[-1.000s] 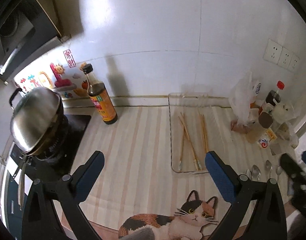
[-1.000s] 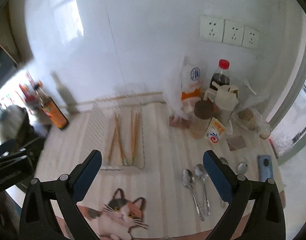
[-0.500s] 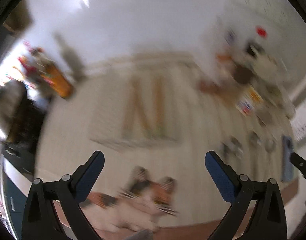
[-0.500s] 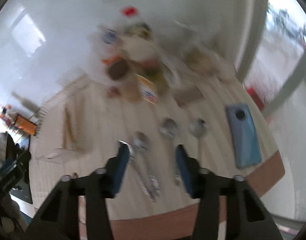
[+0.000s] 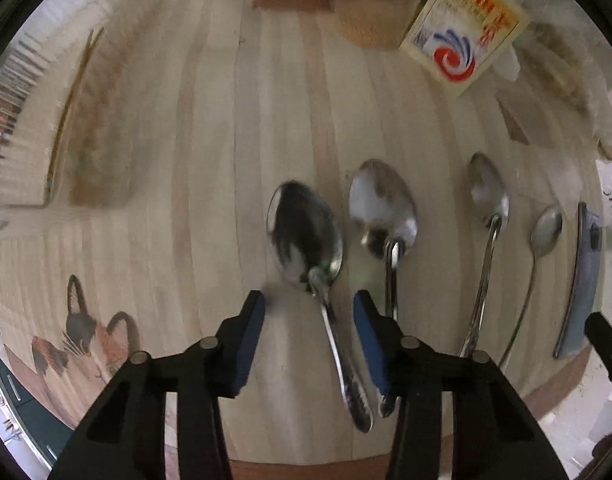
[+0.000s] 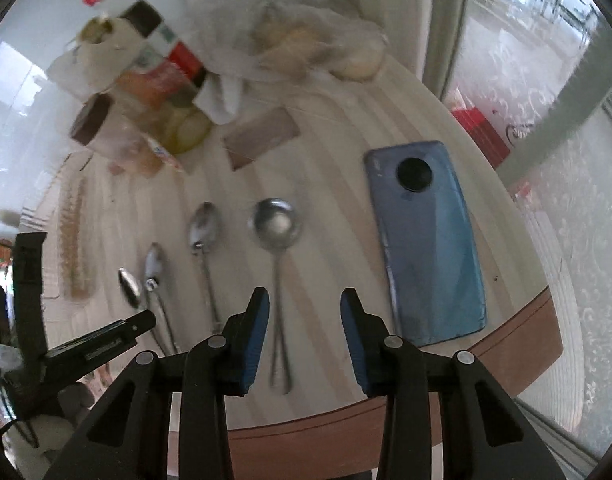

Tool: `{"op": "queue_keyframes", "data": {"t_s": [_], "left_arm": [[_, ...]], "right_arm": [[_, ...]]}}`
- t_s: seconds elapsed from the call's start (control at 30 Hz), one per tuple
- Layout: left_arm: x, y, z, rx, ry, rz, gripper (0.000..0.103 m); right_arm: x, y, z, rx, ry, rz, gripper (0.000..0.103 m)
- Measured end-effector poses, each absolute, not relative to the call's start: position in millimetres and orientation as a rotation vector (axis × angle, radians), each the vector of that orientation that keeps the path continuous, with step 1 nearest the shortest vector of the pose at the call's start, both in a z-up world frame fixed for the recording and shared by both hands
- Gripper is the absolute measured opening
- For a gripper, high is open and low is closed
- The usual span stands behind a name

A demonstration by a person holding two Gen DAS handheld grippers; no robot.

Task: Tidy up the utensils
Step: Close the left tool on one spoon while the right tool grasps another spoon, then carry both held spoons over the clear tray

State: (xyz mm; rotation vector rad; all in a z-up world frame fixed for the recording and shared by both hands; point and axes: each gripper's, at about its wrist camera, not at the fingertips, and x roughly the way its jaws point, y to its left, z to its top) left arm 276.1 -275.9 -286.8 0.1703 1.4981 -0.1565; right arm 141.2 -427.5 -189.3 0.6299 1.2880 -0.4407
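Left wrist view
Surface: pale striped wooden counter (image 5: 210, 168), cat-print mat (image 5: 82, 344) at near left edge.
Background: yellow carton (image 5: 462, 28) and blurred packets at far edge; wire rack (image 5: 22, 128) at far left, contents blurred.
Left gripper (image 5: 308, 320): jaws part open, straddling handle of leftmost spoon (image 5: 306, 232); right pad close beside handle, contact not confirmed; nothing clamped.
Spoon count: four, side by side, bowls away from camera — leftmost spoon, second spoon (image 5: 382, 208), third spoon (image 5: 488, 196), small spoon (image 5: 546, 228).
Other: blue phone (image 5: 582, 280) at right of row, seen edge-on.

Right wrist view
Surface: same counter, rounded brown edge (image 6: 386, 412) near camera; window and door frame at right.
Background: cluster of jars, bottles and plastic bags at far left, blurred.
Right gripper (image 6: 304, 316): jaws part open, set over handle of round-bowled spoon (image 6: 275, 222); handle nearer left pad; nothing held.
Spoon count: four visible; one phone, flat, just beside right finger.
Other: left gripper's black frame in view at lower left.

Step in hand (judged): pick-up stage, each gripper lined up on one spoon handle.
Next move (judged): lowering until pads flank handle, closing squarely; thin flat handles likely to slip or pivot if pinched off-centre.
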Motion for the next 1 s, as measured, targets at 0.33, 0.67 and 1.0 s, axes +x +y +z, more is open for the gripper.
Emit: {"op": "queue_keyframes", "data": {"t_s": [0.33,0.67,1.0], "left_arm": [[274.7,-266.3,-279.6,0.235,1.477,-0.109,0.004],[247.7,-223.1,-275.5,0.275,1.474,-0.070,0.004],[215.0,-189.8,-267.4,0.264,1.460,-0.098,0.004]], "right_arm": [[181.1,-419.6,-231.1,0.612,1.384,-0.377,0.040],[203.0,-373.7,-244.7,0.280,1.401,-0.414,0.003],[140.5,-355.1,-245.8,0.398,1.420,-0.334,0.002]]}}
